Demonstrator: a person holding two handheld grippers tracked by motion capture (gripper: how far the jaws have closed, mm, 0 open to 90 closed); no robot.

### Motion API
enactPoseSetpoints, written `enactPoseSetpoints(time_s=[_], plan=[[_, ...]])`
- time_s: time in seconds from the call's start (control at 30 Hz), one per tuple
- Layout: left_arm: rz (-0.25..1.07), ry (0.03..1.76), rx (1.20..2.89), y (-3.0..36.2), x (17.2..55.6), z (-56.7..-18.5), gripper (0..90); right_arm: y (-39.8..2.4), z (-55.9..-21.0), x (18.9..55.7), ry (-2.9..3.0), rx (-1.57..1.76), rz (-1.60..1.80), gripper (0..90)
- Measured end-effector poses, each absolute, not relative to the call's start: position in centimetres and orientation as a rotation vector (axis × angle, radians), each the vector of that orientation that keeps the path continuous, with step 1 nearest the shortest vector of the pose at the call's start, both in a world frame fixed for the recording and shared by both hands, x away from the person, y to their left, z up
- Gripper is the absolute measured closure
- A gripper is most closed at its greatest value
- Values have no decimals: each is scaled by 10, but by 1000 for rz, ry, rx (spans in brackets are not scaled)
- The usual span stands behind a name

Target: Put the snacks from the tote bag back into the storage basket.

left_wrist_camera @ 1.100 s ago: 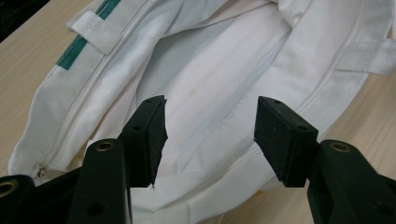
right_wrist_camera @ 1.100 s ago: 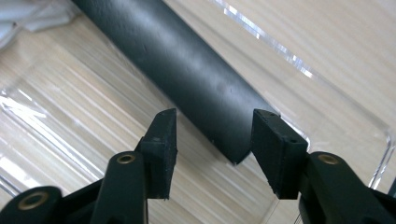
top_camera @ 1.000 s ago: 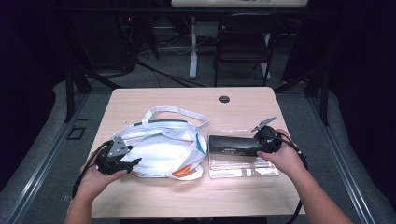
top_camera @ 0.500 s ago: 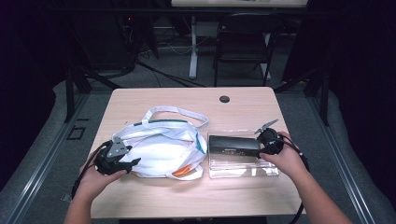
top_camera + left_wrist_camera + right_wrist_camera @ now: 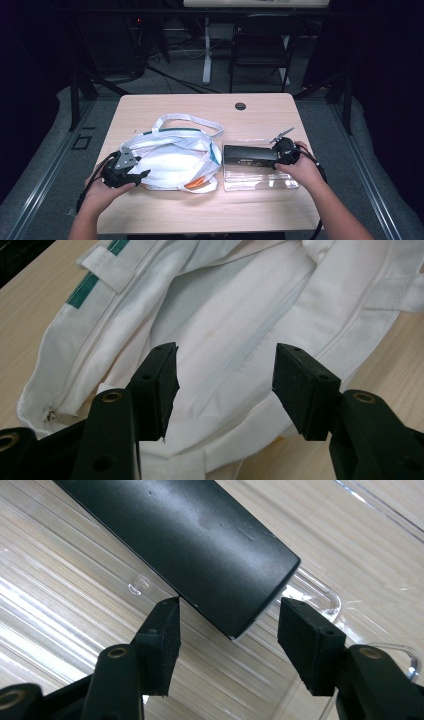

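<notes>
A white cloth bag [image 5: 172, 160] with green trim lies on the table's left half, something orange showing at its lower edge. My left gripper [image 5: 141, 175] rests at the bag's left end, open, its jaws wide over the white fabric [image 5: 240, 305] without pinching it. A long black box [image 5: 247, 156] lies in a clear plastic tray [image 5: 260, 182] on the right. My right gripper [image 5: 275, 158] is at the box's right end. Its jaws have just been opening and are now open, with the box's end [image 5: 210, 540] between the pads [image 5: 307, 640], which do not press on it.
The bag's white strap [image 5: 190, 120] loops toward the table's far side. A small black grommet [image 5: 240, 106] sits near the far edge. Bare wood runs along the near edge. A chair [image 5: 260, 45] and desk legs stand on the floor beyond the table.
</notes>
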State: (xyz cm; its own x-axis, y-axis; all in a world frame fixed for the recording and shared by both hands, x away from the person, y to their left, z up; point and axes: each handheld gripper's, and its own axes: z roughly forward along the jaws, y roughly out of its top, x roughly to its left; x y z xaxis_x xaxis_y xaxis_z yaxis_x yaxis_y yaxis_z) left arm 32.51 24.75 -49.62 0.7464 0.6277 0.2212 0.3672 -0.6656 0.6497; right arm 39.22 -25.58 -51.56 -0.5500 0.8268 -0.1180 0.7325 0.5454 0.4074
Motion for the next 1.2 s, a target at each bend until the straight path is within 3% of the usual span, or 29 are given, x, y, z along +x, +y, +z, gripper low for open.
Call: enactPoseSetpoints(time_s=[1.2], plan=[[591,761,2355,250,325,-498,438,-247,-524,407,2433,1305,412,400]])
